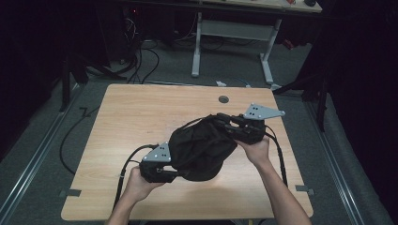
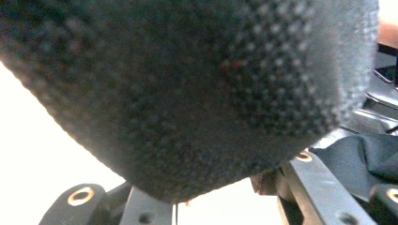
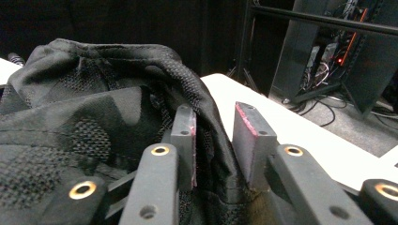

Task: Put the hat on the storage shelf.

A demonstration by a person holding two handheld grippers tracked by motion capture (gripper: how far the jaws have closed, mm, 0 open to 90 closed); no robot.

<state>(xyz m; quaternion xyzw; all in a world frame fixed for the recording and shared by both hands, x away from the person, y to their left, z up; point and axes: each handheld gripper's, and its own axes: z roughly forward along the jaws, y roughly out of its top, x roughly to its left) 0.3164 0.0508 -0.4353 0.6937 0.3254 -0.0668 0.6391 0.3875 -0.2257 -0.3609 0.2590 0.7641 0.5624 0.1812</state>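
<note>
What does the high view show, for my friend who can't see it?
A person's two hands each hold a gripper, left gripper and right gripper, at opposite sides of a black cap on a wooden table.

Wooden table (black bag atop)

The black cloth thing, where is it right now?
In the high view the black fabric bundle sits near the middle of the wooden table, between the left gripper at its near-left edge and the right gripper at its far-right edge.
</note>
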